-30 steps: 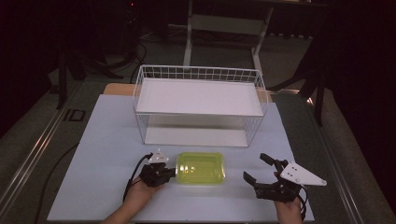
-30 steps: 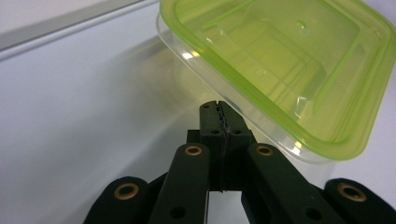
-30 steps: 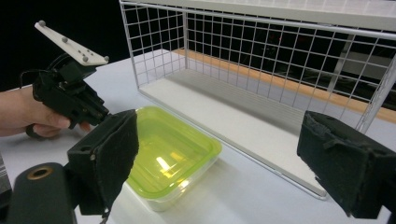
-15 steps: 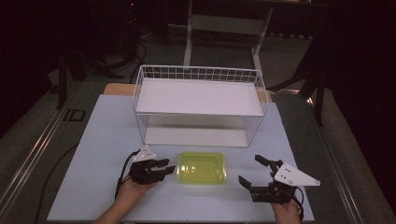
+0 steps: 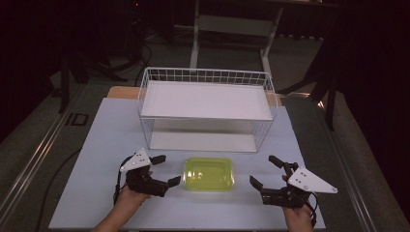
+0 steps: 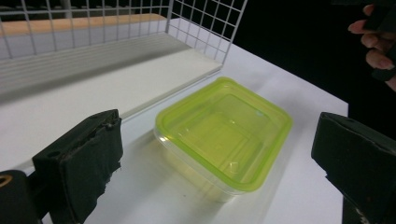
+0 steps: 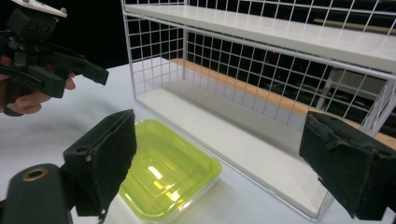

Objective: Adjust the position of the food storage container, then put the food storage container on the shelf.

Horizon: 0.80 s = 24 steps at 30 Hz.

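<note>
Container with a yellow-green lid lies flat on the white surface, just in front of the wire rack and about midway between the two hands. Nothing touches it; it sits squarely, lid up, with its long side along the rack's open front, which looks like a handy spot from which to slide or lift it onto the rack's lower board.

Left hand-held gripper hovers just beside the container's left end, apart from it. Its jaws have just been opening and now stand wide, released, with nothing between the pads; in the left gripper view the container lies ahead of the spread jaws, not inside them.

Right hand-held gripper waits near the container's right end, also apart, jaws spread wide and empty. In the right gripper view the container shows low between its pads, with the rack behind.
</note>
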Each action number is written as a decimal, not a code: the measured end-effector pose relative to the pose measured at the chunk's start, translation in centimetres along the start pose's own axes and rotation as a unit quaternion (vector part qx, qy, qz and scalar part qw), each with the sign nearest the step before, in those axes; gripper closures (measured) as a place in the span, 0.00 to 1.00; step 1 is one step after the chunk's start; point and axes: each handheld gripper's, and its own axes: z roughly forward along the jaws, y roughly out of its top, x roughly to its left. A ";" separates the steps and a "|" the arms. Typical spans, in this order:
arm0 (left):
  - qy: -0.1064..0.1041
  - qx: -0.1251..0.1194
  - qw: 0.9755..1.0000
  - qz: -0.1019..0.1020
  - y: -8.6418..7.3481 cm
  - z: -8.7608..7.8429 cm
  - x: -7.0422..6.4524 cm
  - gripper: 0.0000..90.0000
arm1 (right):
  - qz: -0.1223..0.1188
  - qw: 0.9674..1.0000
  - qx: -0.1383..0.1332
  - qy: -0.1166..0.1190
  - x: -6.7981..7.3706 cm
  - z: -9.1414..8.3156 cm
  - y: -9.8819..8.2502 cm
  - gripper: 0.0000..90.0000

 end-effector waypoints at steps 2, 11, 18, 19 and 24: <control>0.001 -0.004 1.000 -0.004 0.2 0.0 0.0 0.03 | -0.001 1.000 -0.007 -0.003 0.0 0.2 0.2 0.17; -0.010 0.019 1.000 -0.014 0.9 1.2 -1.0 0.03 | 0.045 0.997 0.069 0.009 0.2 1.7 -0.1 0.16; -0.009 0.060 0.998 -0.025 0.9 3.3 -1.4 0.03 | 0.090 0.991 0.094 0.037 -0.4 3.5 -0.4 0.15; -0.014 0.068 0.997 -0.030 0.8 3.7 -1.3 0.03 | 0.086 0.991 0.097 0.033 -0.5 3.8 -0.4 0.15; -0.015 0.092 0.994 -0.054 0.7 4.9 -1.3 0.03 | 0.128 0.983 0.128 0.037 -0.7 5.2 -0.4 0.14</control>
